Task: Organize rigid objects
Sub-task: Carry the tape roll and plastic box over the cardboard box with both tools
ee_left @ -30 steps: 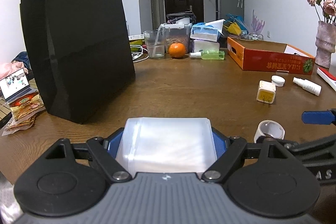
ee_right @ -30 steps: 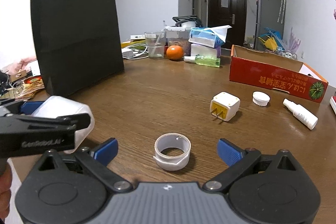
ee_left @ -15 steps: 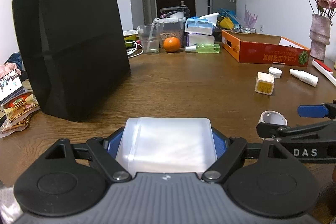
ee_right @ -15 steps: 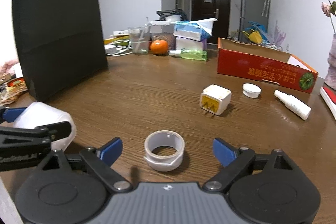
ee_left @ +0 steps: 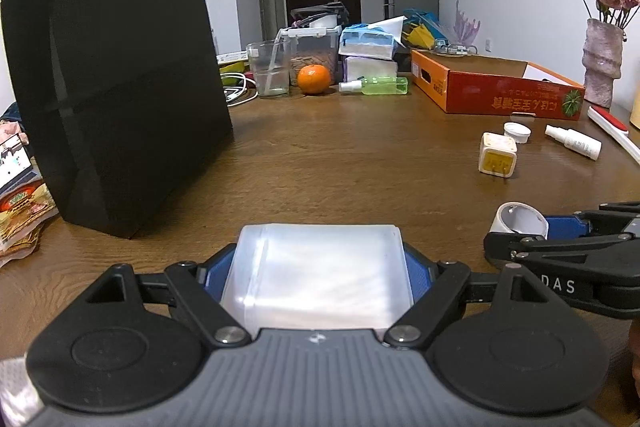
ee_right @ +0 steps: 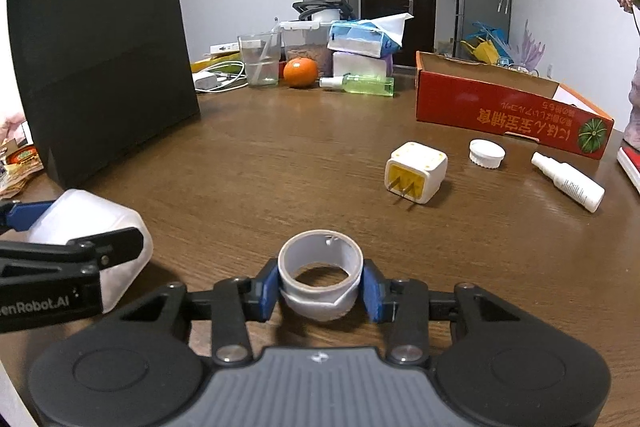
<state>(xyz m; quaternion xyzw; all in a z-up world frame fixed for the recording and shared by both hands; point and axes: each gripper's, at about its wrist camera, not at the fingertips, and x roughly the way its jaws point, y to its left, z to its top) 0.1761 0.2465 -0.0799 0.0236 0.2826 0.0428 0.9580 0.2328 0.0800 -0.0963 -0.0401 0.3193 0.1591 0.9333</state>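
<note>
Right gripper [ee_right: 320,293] closing blue pads on white tape ring [ee_right: 320,277] standing on wooden table [ee_right: 300,167], presumably to lift it for sorting; left gripper [ee_left: 320,279] clamped around translucent plastic container [ee_left: 320,275], likely its destination.

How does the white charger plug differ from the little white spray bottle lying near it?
The charger plug is a squat cube with a yellow face and metal prongs; the spray bottle is a slim all-white cylinder with small print. The plug lies prongs toward the camera; the bottle lies lengthwise. Both rest untouched on the wooden table.
</note>
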